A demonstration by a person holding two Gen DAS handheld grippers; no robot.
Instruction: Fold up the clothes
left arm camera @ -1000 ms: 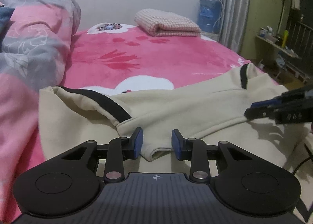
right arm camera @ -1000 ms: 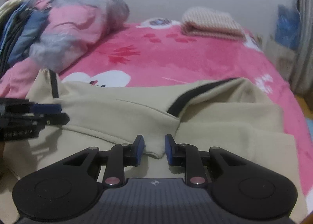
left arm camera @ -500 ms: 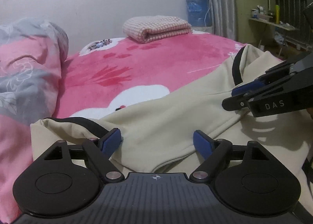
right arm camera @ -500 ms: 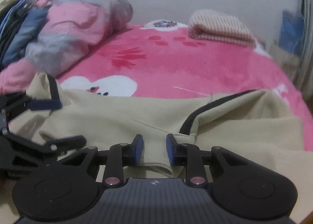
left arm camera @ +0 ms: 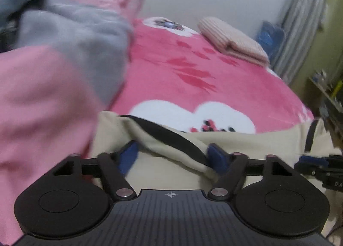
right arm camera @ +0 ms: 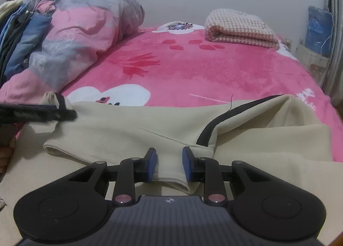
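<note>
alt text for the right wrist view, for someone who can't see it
The right claw pinches a folded edge of a cream garment with black trim spread on a pink bed cover. The left claw reaches in at the left edge, over the garment's far corner. Behind lie a rumpled pink and grey quilt and a folded checked blanket.

Left gripper (left arm camera: 172, 155): jaws closing around cream garment's (left arm camera: 246, 145) black-trimmed fold, pads apart.
Folded checked towel (left arm camera: 233, 40): far beyond garment.
</note>
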